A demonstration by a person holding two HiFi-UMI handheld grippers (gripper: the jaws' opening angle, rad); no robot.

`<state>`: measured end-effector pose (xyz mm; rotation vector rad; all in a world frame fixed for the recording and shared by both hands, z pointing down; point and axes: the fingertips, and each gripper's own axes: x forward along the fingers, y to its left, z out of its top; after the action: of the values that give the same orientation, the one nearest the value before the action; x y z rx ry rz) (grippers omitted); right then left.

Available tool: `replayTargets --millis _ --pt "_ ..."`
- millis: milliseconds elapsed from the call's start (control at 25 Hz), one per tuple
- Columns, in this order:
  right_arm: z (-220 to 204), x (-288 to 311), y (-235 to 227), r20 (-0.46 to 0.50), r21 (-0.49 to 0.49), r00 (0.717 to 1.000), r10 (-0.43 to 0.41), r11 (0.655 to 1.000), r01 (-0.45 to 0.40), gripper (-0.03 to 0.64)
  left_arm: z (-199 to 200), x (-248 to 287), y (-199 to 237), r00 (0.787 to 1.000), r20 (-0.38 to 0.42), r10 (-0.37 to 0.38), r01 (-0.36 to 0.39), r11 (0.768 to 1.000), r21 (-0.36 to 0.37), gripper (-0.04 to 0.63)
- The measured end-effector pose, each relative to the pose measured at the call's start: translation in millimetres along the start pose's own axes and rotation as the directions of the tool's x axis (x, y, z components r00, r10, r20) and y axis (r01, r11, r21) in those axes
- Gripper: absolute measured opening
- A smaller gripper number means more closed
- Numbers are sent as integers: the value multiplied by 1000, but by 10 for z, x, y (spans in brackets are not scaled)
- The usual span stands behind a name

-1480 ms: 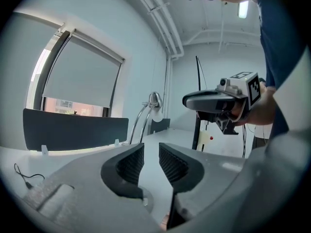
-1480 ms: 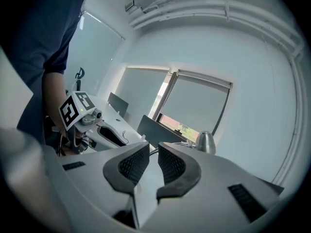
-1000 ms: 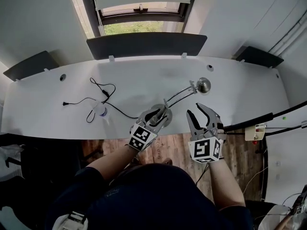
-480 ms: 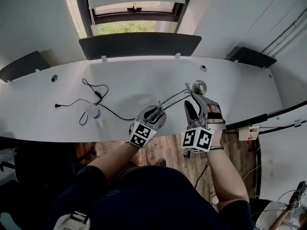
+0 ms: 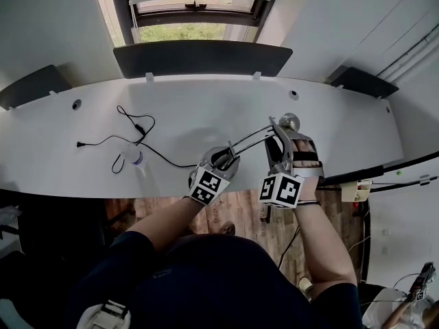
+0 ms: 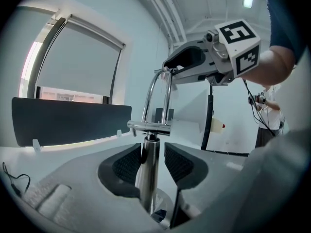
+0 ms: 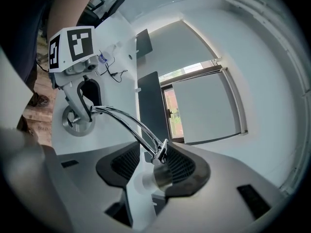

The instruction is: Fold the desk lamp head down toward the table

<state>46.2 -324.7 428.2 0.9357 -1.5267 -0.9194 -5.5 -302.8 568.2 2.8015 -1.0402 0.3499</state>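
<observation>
My left gripper (image 6: 148, 161) is clamped on the upright post (image 6: 147, 171) of the slim chrome desk lamp (image 5: 250, 139), just above its round base (image 7: 75, 124) on the white table (image 5: 206, 105). My right gripper (image 7: 154, 168) brackets the small chrome lamp head (image 7: 163, 177) at the arm's far end from that base, jaws apart. Pushing down like this, I judge the smooth head could skid out or the base could tip; only the right gripper view shows that gap, and only the head view shows the head raised beyond the base.
</observation>
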Motion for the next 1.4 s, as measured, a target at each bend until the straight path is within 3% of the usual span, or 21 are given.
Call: replayTargets --millis 200,480,680,1080,1400 --pt "6 0 8 7 -31 1000 -26 999 26 167 -12 29 34 1000 0 13 -13 1000 13 139" --pt "12 -10 14 32 13 999 -28 1000 27 163 -50 47 53 1000 4 11 -11 1000 24 124" --pt "-117 46 67 9 118 1000 19 993 -20 163 14 14 5 1000 -8 0 0 1000 -19 124" --pt "-566 301 469 -39 374 987 154 918 -129 142 -29 41 33 1000 21 16 -16 1000 7 124" --pt "-746 488 949 -49 461 966 253 864 -202 93 -10 41 30 1000 19 18 -18 1000 -9 124"
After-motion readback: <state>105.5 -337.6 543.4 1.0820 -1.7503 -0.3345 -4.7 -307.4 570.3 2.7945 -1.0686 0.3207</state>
